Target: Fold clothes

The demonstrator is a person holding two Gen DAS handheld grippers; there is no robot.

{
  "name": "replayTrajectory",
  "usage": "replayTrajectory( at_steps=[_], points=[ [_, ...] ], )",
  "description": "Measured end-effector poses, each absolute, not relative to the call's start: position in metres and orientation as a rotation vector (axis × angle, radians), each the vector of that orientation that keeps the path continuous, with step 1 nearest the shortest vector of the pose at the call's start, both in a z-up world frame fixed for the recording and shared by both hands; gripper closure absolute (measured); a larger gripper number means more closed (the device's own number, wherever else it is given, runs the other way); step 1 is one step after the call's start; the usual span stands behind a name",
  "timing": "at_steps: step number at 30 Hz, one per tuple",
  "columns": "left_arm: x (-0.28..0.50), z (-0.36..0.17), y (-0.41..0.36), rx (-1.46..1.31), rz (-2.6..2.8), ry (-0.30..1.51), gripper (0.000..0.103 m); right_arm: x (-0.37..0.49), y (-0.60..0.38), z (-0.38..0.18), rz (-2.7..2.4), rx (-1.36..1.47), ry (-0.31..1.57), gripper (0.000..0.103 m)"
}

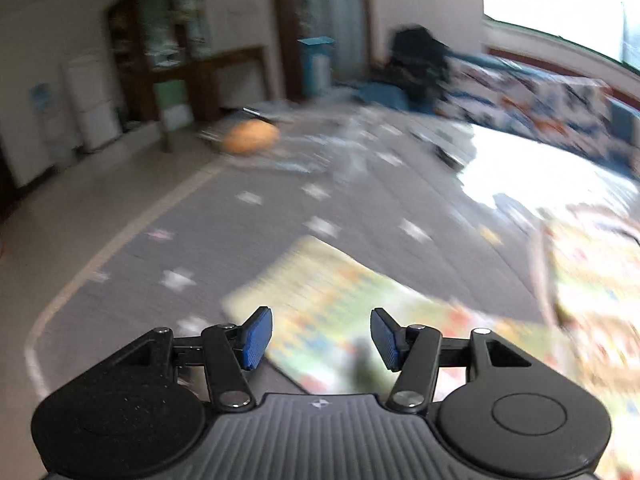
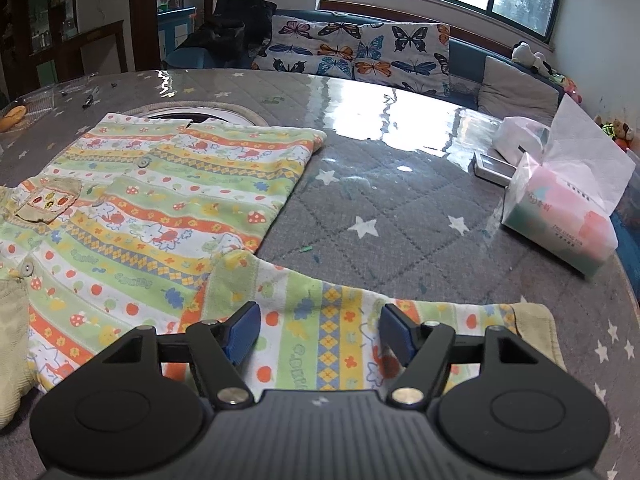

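Note:
A child's striped shirt [image 2: 160, 208] with apples, mushrooms and a beige chest pocket [image 2: 48, 200] lies flat on the grey star-patterned table cover [image 2: 380, 200]. One sleeve [image 2: 340, 320] stretches to the right along the near edge. My right gripper [image 2: 319, 332] hovers open just above that sleeve, with nothing between its blue pads. The left wrist view is motion-blurred. There my left gripper [image 1: 322, 336] stands open over a corner of the same patterned shirt [image 1: 340, 292], and its pads hold nothing.
A tissue box [image 2: 560, 220], a white bag [image 2: 520, 136] and a flat white device [image 2: 492, 166] sit at the table's right. A round opening [image 2: 192, 114] lies beyond the shirt, an orange object [image 1: 250, 138] at the far left. Butterfly cushions [image 2: 360, 56] line the sofa behind.

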State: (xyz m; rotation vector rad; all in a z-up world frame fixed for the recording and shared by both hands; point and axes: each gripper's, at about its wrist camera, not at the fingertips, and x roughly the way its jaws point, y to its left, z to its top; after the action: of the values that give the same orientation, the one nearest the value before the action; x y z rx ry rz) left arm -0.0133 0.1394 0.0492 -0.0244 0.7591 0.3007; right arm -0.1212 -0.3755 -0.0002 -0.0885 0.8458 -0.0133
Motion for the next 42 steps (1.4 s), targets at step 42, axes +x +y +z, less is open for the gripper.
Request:
replayTrajectory(
  at_steps=[42],
  points=[
    [-0.073, 0.045, 0.038, 0.162, -0.110, 0.755, 0.047, -0.180, -0.321, 0.013, 0.293, -0.129, 0.859, 0.035]
  ],
)
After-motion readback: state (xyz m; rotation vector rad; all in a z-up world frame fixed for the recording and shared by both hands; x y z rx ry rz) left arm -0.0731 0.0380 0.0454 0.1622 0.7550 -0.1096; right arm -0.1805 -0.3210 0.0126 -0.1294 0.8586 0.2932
